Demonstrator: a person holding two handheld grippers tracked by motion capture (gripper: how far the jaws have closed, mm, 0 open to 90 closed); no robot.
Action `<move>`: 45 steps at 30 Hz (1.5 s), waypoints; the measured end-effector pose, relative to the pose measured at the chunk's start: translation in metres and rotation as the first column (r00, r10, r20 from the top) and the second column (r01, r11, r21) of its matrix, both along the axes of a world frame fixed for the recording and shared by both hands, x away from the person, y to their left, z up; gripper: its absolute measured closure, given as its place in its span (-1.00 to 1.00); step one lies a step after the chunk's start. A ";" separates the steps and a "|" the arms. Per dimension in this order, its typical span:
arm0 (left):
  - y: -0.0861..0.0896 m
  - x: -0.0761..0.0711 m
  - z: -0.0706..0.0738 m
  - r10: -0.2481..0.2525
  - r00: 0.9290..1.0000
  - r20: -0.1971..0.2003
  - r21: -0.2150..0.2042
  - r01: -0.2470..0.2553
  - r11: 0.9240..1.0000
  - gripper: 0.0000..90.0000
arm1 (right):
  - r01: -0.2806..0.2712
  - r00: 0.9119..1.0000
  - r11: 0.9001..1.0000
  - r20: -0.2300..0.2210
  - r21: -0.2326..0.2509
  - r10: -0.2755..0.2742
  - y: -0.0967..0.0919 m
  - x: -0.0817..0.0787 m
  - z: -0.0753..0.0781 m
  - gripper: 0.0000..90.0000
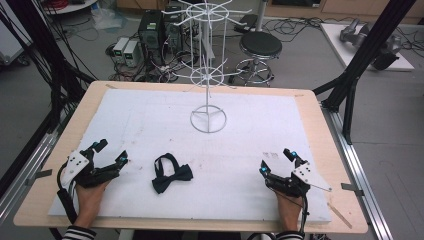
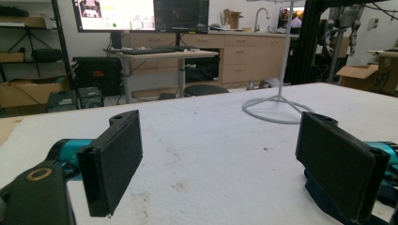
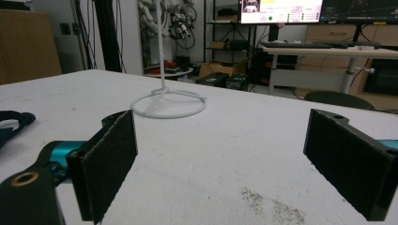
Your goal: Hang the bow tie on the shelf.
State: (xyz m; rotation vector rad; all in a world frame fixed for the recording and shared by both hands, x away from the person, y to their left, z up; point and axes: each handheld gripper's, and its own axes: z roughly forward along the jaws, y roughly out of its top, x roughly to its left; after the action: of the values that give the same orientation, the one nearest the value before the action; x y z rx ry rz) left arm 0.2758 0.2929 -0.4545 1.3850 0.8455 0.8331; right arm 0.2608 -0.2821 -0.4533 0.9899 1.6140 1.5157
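Black bow tie [image 1: 171,174] lay flat on counter [image 1: 240,145], between my grippers, nearer left gripper [image 1: 111,152]. Wire stand [image 1: 208,75] beyond. Both jaws spread, empty; right gripper [image 1: 276,160] apart. Strap probably loose: could snag a jaw, drag.

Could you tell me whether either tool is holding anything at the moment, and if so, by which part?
Nothing is held. The left tool and right tool both rest open on the table, and the bow tie lies untouched between them.
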 end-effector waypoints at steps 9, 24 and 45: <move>0.000 0.003 0.002 -0.020 0.999 -0.034 0.011 0.020 1.000 -0.66 | 0.001 1.000 1.000 -0.003 0.000 -0.001 0.000 0.000 0.000 -0.80; -0.023 0.017 0.044 -0.114 0.973 -0.199 0.159 0.147 0.976 -0.66 | 0.001 1.000 1.000 0.000 0.000 -0.001 0.000 0.001 0.000 -0.80; -0.068 0.050 0.063 -0.210 0.866 -0.453 0.264 0.356 0.896 -0.65 | -0.002 1.000 1.000 -0.001 0.006 0.002 0.000 0.000 0.000 -0.80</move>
State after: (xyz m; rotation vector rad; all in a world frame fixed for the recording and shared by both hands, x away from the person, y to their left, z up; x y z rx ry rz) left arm 0.3263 0.2246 -0.3912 1.9912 0.8052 0.4645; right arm 0.2611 -0.2825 -0.4532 0.9932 1.6122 1.5223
